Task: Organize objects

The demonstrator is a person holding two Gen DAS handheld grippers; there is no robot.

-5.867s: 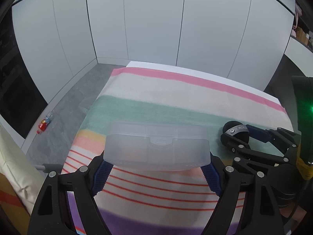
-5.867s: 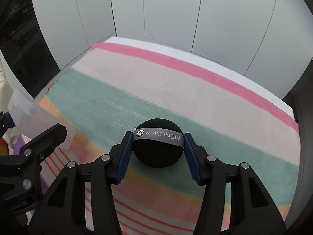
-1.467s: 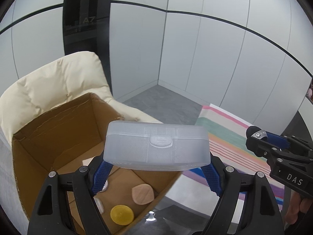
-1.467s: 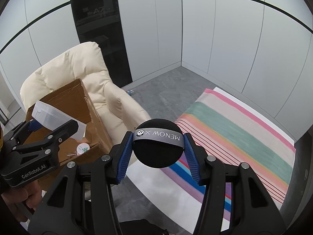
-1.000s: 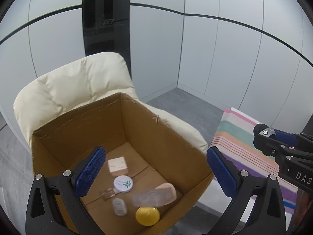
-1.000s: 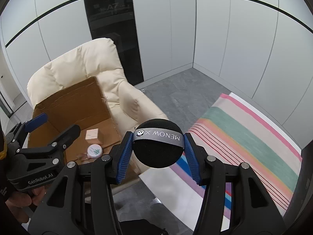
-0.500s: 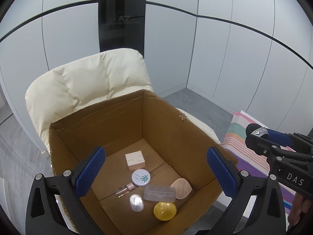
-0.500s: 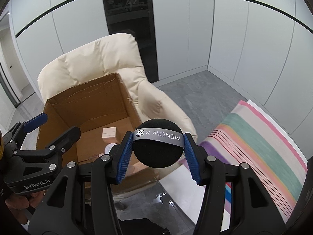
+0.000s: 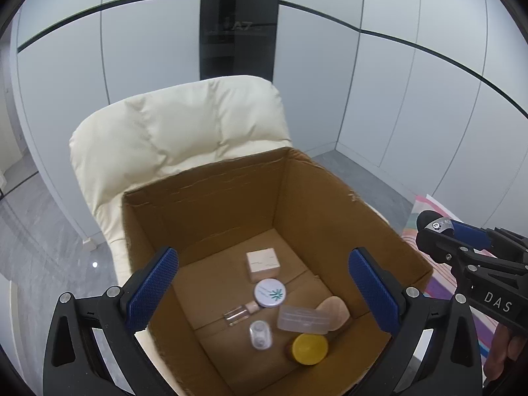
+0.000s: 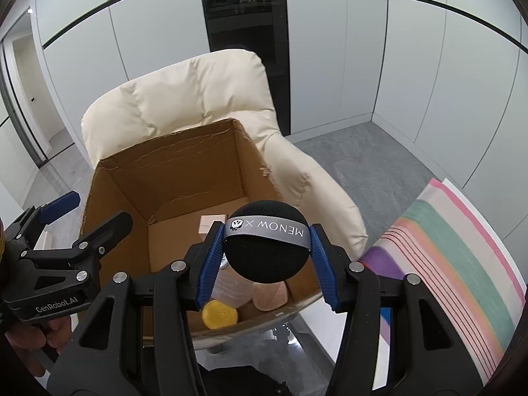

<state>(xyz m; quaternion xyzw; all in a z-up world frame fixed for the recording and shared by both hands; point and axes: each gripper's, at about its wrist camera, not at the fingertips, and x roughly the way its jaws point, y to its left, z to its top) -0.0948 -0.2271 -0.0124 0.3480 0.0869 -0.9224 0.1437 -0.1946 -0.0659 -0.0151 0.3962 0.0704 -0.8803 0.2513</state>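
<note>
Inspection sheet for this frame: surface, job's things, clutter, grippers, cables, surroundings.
Surface: cardboard box on a cream armchair.
Job's things: black sponge puff held; in the box a clear plastic case, yellow disc, white tin, square beige box, small vial, pink puff.
Clutter: nothing seen.
Grippers: left gripper open, empty; right gripper shut on the puff.
Cables: nothing seen.
Surroundings: striped rug, grey floor, white wall panels.

Black left gripper (image 9: 264, 288) frame, blue ribbed pads (image 9: 152, 287).

One cardboard box (image 9: 346, 217) holds seven small items; one black puff (image 10: 267, 246); two hand-held grippers; one armchair (image 9: 178, 132).
</note>
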